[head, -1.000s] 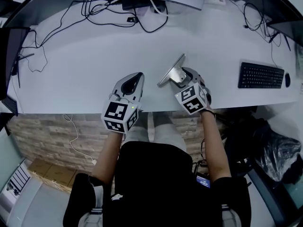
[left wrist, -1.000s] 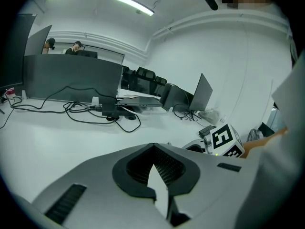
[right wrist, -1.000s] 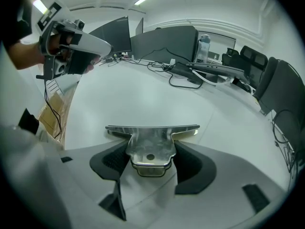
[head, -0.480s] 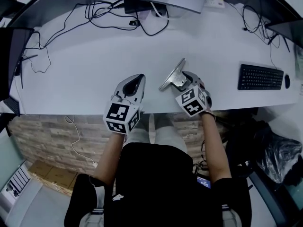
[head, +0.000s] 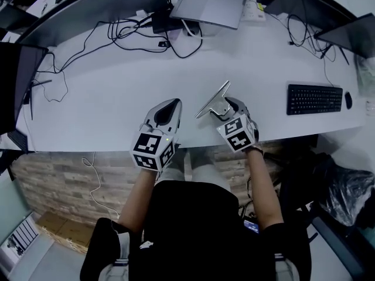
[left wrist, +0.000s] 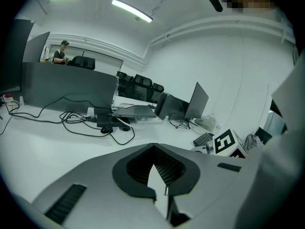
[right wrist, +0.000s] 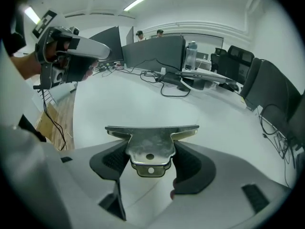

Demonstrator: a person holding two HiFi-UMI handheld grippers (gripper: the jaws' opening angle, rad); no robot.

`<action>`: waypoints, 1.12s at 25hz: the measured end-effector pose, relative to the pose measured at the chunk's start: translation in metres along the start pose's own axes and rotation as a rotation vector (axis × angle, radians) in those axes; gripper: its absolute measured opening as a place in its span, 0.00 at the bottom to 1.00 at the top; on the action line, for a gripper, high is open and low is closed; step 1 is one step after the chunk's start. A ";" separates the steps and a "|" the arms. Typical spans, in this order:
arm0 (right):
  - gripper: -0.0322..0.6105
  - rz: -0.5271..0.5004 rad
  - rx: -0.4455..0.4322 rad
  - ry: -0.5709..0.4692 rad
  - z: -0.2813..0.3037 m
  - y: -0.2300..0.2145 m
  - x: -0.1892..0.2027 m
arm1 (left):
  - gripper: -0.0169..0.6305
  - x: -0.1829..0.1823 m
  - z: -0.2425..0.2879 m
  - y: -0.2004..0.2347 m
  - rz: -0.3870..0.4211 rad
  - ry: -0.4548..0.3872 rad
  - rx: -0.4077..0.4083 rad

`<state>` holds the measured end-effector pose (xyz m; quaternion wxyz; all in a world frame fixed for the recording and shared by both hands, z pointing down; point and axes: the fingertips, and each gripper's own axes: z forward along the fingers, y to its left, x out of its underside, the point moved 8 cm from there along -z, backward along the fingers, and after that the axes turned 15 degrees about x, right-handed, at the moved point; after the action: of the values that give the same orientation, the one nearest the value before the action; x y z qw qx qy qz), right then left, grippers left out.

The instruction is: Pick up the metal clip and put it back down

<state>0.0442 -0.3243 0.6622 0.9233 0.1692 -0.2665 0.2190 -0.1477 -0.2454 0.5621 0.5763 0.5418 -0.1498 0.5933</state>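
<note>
My right gripper (head: 227,105) pinches the shiny wide-lipped metal clip (right wrist: 150,146) by its handles, near the front edge of the white desk (head: 111,92). My left gripper (head: 166,108) is close beside it, jaws pressed together, empty.

In the head view the right gripper (head: 226,106) hides the metal clip (head: 211,101) (handle end only).

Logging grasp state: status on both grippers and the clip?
Left gripper shut, empty. Right gripper shut on silver metal clip. Path unobstructed; black keyboard well right.
</note>
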 end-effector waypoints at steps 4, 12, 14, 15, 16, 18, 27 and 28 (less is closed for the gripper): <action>0.49 0.058 0.030 -0.005 -0.019 -0.006 -0.009 | 0.04 -0.011 -0.003 -0.009 0.024 -0.007 0.012; 0.49 0.207 0.105 -0.122 -0.059 -0.027 -0.043 | 0.04 -0.040 -0.016 -0.022 0.072 -0.027 0.024; 0.49 0.221 0.130 -0.154 -0.069 -0.031 -0.050 | 0.04 -0.047 -0.021 -0.025 0.084 -0.033 0.025; 0.49 0.227 0.141 -0.169 -0.073 -0.032 -0.056 | 0.04 -0.051 -0.023 -0.026 0.092 -0.038 0.024; 0.49 0.233 0.150 -0.182 -0.079 -0.033 -0.062 | 0.04 -0.056 -0.026 -0.026 0.101 -0.046 0.023; 0.49 0.245 0.173 -0.210 -0.090 -0.037 -0.073 | 0.04 -0.067 -0.031 -0.028 0.118 -0.066 0.022; 0.49 0.323 0.234 -0.323 -0.137 -0.052 -0.108 | 0.04 -0.100 -0.052 -0.039 0.166 -0.134 0.030; 0.49 0.329 0.240 -0.336 -0.142 -0.054 -0.112 | 0.04 -0.103 -0.054 -0.040 0.172 -0.141 0.031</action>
<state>0.0447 -0.3441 0.4745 0.7913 0.2658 -0.4123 0.3649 -0.1650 -0.2443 0.4402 0.5030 0.5761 -0.2266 0.6031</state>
